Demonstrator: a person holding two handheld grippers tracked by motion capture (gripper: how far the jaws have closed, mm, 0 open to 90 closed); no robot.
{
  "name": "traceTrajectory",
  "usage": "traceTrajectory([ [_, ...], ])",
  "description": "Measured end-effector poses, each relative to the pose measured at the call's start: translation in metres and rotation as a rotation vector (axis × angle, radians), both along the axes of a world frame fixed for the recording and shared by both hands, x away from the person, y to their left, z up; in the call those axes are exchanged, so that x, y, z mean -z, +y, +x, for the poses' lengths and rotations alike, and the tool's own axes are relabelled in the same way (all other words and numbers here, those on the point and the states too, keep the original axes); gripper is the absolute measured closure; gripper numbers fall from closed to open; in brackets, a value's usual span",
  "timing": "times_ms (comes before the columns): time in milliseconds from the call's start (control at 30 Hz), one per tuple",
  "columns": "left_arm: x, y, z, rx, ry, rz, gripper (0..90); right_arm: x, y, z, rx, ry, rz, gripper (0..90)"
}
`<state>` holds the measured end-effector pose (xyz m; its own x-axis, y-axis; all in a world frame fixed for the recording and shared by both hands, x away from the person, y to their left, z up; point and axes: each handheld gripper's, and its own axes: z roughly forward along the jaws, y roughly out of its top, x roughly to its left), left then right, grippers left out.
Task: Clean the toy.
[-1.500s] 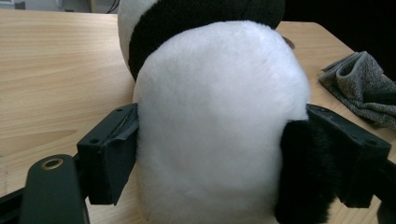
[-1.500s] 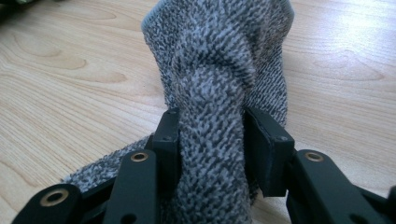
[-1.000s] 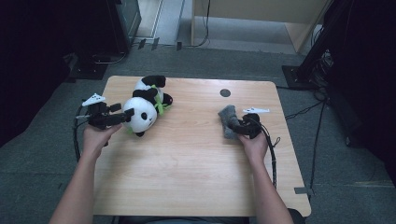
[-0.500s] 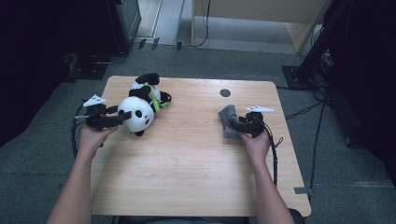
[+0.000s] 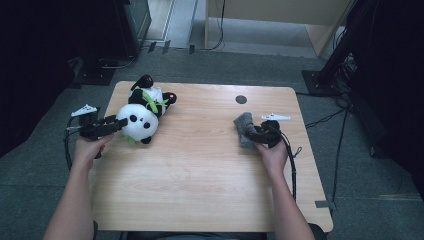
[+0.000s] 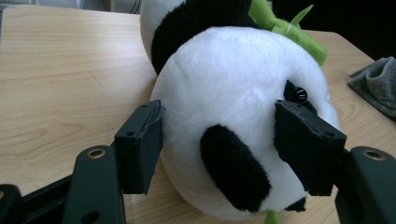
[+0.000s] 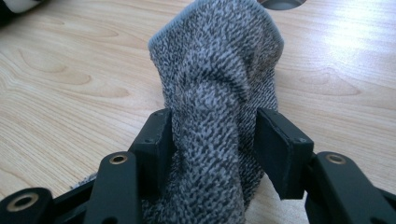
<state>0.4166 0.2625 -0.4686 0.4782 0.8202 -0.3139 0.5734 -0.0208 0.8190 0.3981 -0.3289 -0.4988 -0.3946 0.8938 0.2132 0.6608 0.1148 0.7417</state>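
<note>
I have my left tool [image 6: 219, 140] closing around the head of the plush panda [image 5: 142, 112], which lies at about ten o'clock on the counter [image 5: 200, 175]. Its jaws have just been closing, and in the left gripper view both pads sit against the white fur, so I read it as pinching the head. My right tool [image 7: 215, 140] pinches the bunched grey knitted cloth [image 5: 244, 129] at about two o'clock. I judge this the grasping step; next I would firm up the left grip and lift without the soft head slipping out. I can read no brand, label or writing anywhere.
</note>
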Motion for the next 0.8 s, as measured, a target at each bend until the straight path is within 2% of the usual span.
traceTrajectory([
  [167,0.001,0.003,0.0,-0.018,0.012,0.009,31.7,0.0,0.0,0.0,0.003,0.001,0.001,48.5],
  [333,-0.004,0.003,-0.003,-0.039,-0.015,0.032,29.2,0.0,0.0,0.0,0.003,0.001,-0.001,48.6],
  [433,-0.009,0.004,-0.006,-0.058,-0.011,0.028,29.0,0.0,-0.001,-0.001,0.003,-0.004,0.002,48.2],
  [500,-0.012,0.001,-0.009,-0.047,-0.029,0.057,29.6,0.0,-0.002,-0.001,0.006,-0.006,0.001,47.5],
  [600,-0.015,-0.003,-0.011,-0.031,-0.029,0.117,28.9,-0.001,-0.003,-0.001,0.009,-0.006,0.004,47.2],
  [733,-0.012,-0.005,-0.01,-0.011,-0.015,0.151,28.2,-0.001,-0.003,-0.001,0.01,-0.011,0.004,47.0],
  [800,-0.012,-0.004,-0.01,-0.009,-0.01,0.14,28.0,-0.002,-0.003,-0.001,0.009,-0.014,0.002,47.0],
])
